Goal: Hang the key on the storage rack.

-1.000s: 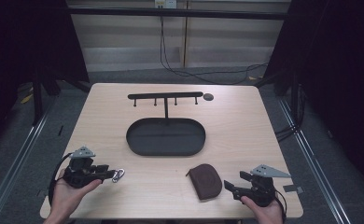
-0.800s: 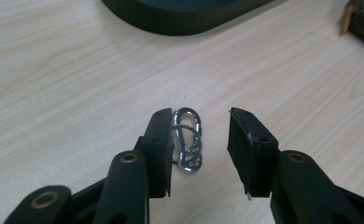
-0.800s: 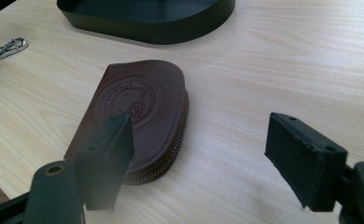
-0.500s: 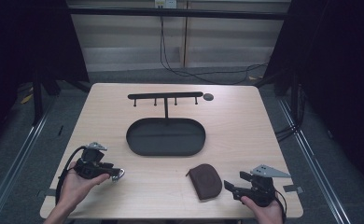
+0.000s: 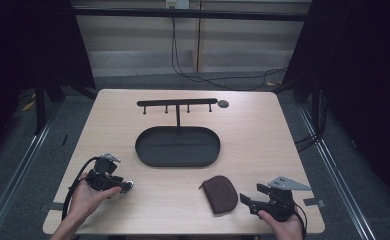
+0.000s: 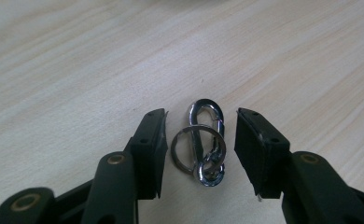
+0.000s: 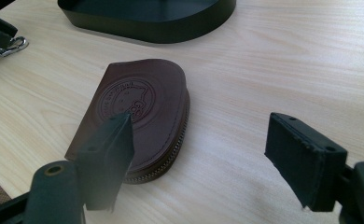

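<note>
My left gripper (image 6: 199, 154) is down at the table with its jaws parted to a narrow gap, one pad on each side of the key ring with its carabiner clip (image 6: 202, 142). Neither pad touches the metal. The clip lies flat on the wood, its long side running along the line of the jaws, so I judge a straight close would catch it across its narrow width. In the high view this gripper (image 5: 114, 180) sits toward the near left corner of the table (image 5: 263, 140), well off to the left of the black oval tray (image 5: 177, 146) and nearer to me than it.

My right gripper (image 7: 199, 158) is spread wide and holds nothing. Its left jaw hangs over the near edge of the brown leather pouch (image 7: 133, 116), its right jaw well clear over bare wood. I think I am keeping it parked there, ready for the pouch. The pouch (image 5: 221, 193) lies flat, in front of the tray's right end, zip edge toward that gripper (image 5: 250, 202).

Behind the tray rises the hook rack (image 5: 177, 103) on its post, its pegs bare, perhaps where the clip belongs. A small dark disc (image 5: 223, 104) lies just right of the rack's bar.
</note>
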`<state>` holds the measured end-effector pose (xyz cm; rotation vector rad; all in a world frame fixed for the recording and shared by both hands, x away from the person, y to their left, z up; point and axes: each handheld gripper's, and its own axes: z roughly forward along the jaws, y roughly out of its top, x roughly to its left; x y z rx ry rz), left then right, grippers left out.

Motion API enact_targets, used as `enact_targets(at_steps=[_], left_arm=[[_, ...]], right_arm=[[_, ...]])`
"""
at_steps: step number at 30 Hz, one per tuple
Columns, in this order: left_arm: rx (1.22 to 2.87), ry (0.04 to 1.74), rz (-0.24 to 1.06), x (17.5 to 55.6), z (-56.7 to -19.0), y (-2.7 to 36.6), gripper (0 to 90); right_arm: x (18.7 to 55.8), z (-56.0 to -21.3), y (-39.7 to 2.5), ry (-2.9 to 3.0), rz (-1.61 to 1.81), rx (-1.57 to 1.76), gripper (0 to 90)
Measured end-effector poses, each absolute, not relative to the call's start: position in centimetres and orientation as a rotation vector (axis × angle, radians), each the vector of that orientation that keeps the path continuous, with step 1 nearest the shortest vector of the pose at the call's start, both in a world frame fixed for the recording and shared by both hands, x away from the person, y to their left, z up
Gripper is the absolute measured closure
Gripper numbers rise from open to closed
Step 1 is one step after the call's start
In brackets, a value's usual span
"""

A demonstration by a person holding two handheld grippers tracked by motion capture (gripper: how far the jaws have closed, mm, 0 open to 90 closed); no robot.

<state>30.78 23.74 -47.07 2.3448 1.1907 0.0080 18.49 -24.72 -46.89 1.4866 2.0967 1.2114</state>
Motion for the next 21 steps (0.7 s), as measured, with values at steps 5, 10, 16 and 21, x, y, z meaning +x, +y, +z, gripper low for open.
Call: enact_targets(at_steps=[5,10,16,21], left_arm=[[2.363,1.187,0.000,30.85,-47.38,23.62,55.0],[2.355,1.193,0.001,30.86,-47.44,23.52,56.1],[2.379,1.176,0.029,30.69,-47.41,23.36,57.5],[2.397,1.164,0.055,30.57,-47.37,23.26,61.6]], right_arm=[[18.48,-46.88,-24.74,2.099,1.213,1.484,23.2],[18.49,-46.88,-24.74,2.100,1.213,1.484,23.2],[18.50,-46.89,-24.73,2.098,1.213,1.484,23.2],[18.48,-46.88,-24.75,2.099,1.213,1.487,23.2]])
